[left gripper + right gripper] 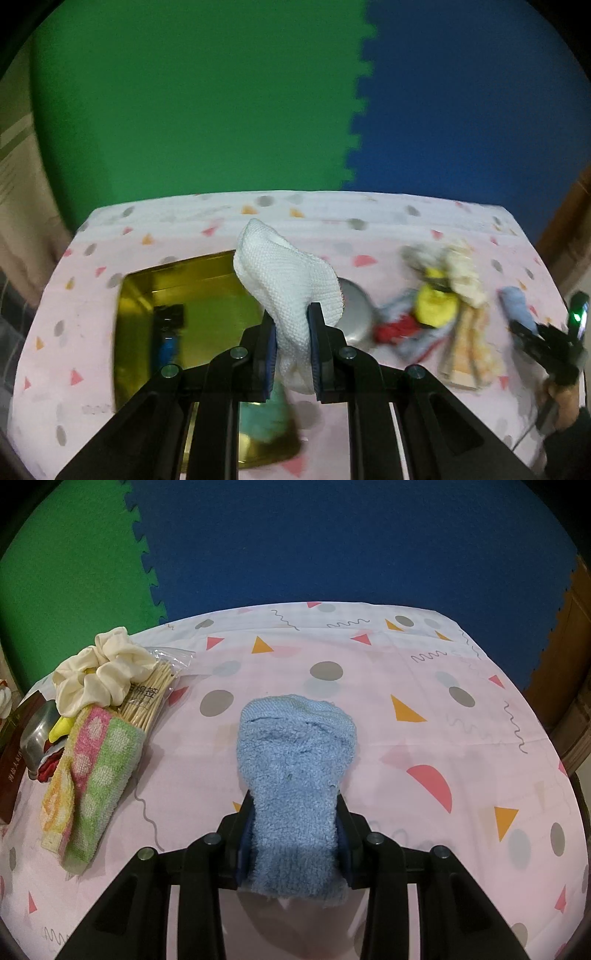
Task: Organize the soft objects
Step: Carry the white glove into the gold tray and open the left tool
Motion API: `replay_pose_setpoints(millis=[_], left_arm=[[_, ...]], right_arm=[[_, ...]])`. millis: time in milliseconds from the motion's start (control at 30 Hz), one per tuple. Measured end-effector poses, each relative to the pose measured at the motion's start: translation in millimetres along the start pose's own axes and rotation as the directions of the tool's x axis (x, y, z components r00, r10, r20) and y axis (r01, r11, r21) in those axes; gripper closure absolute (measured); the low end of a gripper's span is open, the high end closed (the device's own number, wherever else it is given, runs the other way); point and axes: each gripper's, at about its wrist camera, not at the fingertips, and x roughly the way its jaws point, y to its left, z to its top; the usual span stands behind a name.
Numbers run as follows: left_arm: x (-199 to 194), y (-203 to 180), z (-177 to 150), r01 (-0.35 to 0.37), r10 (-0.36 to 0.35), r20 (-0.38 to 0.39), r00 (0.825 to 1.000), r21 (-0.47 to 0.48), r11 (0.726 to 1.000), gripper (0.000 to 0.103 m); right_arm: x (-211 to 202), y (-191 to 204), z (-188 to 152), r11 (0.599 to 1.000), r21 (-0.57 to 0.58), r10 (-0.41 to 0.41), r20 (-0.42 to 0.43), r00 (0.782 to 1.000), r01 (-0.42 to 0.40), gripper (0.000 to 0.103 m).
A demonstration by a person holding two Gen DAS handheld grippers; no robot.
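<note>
Left wrist view: the left tool point(291, 334) was clamped on a white knitted cloth point(284, 280), which stood up between the blue pads and hung clear above the tabletop point(85, 258). Beneath and to the left lay a gold tray point(207, 288), with something teal point(264, 417) blurred at its near edge. To the right sat a blurred heap of soft things point(439, 302), and the right tool point(517, 325) showed at the far right edge.

Right wrist view: the right tool point(295, 812) was closed on a blue fluffy sock point(295, 760), whose far end rested on the tabletop point(443, 738) straight ahead of the fingers. Well to the left lay a cream scrunchie point(103, 672), a bag of cotton swabs point(151, 694) and a pink-and-green towel point(96, 775).
</note>
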Motion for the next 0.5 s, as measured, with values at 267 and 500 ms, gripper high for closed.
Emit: replay_pose_setpoints(millis=[267, 500], left_arm=[[30.3, 58.0, 9.9, -0.104, 0.099, -0.055, 0.994, -0.080, 0.991, 0.089], [58.0, 92.1, 14.6, -0.125, 0.111, -0.112, 0.988, -0.129, 0.984, 0.089]], right_arm=[[-0.1, 0.4, -0.2, 1.000, 0.000, -0.001, 0.000, 1.000, 0.001, 0.065], [0.0, 0.2, -0.2, 1.000, 0.000, -0.001, 0.000, 1.000, 0.001, 0.065]])
